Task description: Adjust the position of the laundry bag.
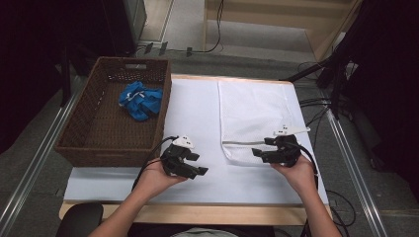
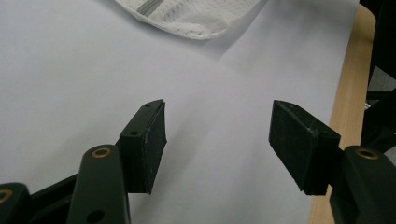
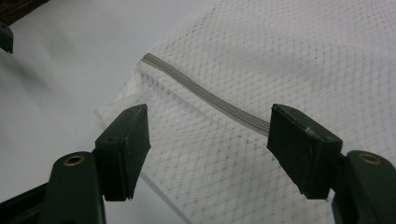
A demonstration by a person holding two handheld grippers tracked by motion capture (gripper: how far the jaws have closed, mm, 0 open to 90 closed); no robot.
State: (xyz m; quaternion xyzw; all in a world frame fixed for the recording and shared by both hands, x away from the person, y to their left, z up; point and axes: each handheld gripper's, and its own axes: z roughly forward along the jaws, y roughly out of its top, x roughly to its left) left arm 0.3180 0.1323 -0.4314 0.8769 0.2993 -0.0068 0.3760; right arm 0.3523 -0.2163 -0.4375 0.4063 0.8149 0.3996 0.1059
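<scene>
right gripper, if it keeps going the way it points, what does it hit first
Most likely the mesh bag: the open right gripper points at its grey zipper, though the remaining gap is hard to judge.

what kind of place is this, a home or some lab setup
Probably a lab or recording rig, not a home: a table under a white sheet, cables trailing across grey carpet, and a staged wicker basket and mesh laundry bag.

The left tongs (image 2: 217,144) stood with their two black jaws wide apart and nothing between them, above the bare white sheet (image 2: 84,70) covering the worktop. At the top edge lay a corner of a white mesh bag (image 2: 196,16) with its grey zip (image 2: 149,7), well apart from the jaws. Along the right side ran the worktop's wooden edge (image 2: 350,93), with dark floor beyond it
</scene>
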